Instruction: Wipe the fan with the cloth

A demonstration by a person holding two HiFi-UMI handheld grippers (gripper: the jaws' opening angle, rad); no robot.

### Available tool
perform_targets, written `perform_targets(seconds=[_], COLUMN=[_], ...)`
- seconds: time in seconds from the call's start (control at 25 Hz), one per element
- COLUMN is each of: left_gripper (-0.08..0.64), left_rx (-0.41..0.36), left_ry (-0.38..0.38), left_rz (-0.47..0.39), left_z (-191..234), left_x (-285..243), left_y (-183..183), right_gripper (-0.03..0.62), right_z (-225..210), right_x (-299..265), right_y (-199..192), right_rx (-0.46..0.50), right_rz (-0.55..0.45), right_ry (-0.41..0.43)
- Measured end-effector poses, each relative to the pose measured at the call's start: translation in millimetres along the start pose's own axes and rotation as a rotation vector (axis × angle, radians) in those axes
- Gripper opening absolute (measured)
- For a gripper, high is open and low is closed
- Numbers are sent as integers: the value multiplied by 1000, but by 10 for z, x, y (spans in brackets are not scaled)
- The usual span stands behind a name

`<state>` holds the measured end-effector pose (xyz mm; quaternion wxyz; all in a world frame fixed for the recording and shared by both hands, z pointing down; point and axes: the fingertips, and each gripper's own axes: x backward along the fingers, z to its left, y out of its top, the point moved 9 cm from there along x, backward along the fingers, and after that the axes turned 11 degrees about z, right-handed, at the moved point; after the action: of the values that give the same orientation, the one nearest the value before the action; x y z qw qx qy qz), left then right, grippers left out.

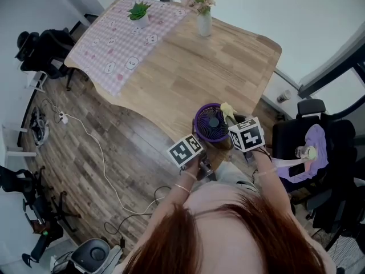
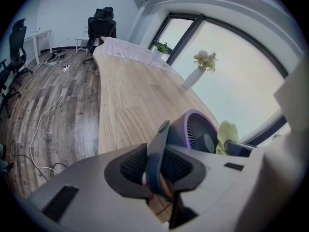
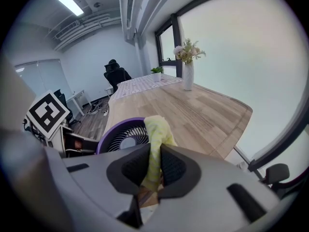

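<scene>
Cloth, pinched tight in R gripper, sits at fan rim's right side; grille just left. L gripper clamps fan's stand.

The fan stands at the near edge of the table, lower centre of frame, with the cloth touching its right side. The vase stands top centre, and the potted plant sits on the tablecloth at upper left.
</scene>
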<state>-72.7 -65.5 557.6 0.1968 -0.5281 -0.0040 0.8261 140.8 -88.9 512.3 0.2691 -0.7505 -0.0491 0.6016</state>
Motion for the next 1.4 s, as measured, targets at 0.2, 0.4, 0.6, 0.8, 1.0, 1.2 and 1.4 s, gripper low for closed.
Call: perform_targets(seconds=[0.2, 0.4, 0.6, 0.8, 1.0, 1.2, 1.4], left_gripper=[91, 91, 91, 91, 91, 91, 91], left_rx=[10, 12, 11, 13, 17, 18, 16], left_ry=[-7, -10, -12, -13, -16, -18, -20], left_rz=[-3, -3, -3, -6, -6, -8, -9], left_z=[-9, -4, -18, -19, -7, -8, -10], left_x=[-6, -11, -15, -20, -4, -3, -4], left_y=[15, 3, 8, 3, -1, -6, 2], right_gripper=[43, 43, 43, 43, 43, 43, 43], right_z=[15, 44, 77, 141, 230, 290, 362], right_x=[33, 55, 89, 116, 139, 150, 149], right_y=[-50, -120, -181, -264, -314, -343, -366], right_rx=[-38, -66, -86, -98, -84, -62, -47], right_rz=[4, -2, -2, -9, -3, 4, 10], right_ry=[20, 27, 44, 60, 69, 75, 98])
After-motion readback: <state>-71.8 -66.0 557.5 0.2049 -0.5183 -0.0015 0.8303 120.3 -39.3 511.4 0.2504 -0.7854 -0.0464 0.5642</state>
